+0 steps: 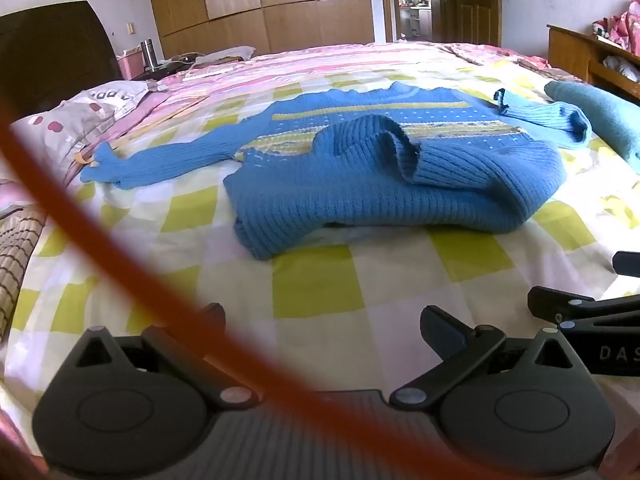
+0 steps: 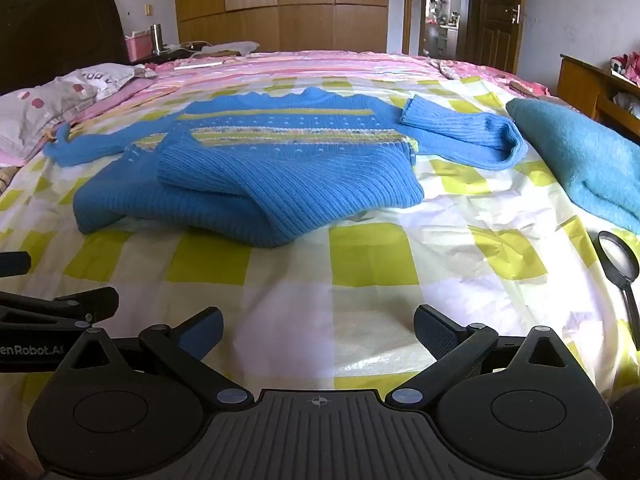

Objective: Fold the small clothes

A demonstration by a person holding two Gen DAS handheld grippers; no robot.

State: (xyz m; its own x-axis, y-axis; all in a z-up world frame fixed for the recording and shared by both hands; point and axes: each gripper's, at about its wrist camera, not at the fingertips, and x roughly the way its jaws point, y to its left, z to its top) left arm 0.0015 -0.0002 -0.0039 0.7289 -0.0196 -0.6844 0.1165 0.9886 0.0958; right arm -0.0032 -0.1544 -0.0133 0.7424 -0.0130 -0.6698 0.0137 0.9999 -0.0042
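A small blue knit sweater [image 1: 384, 168] with yellow stripes lies on the checked bedsheet, its near hem folded up over the body. One sleeve stretches left [image 1: 160, 160], the other is bent at the right [image 1: 548, 120]. It also shows in the right wrist view [image 2: 260, 164]. My left gripper [image 1: 324, 320] is open and empty, over the sheet in front of the sweater. My right gripper [image 2: 318, 326] is open and empty, also short of the sweater. Each gripper shows at the edge of the other's view.
A teal folded cloth [image 2: 580, 160] lies at the right. A black magnifying glass [image 2: 618, 266] lies on the sheet at the right. Pillows [image 2: 52, 100] are at the left. A blurred red cord [image 1: 120, 248] crosses the left wrist view. A wooden cabinet [image 2: 592, 80] stands right.
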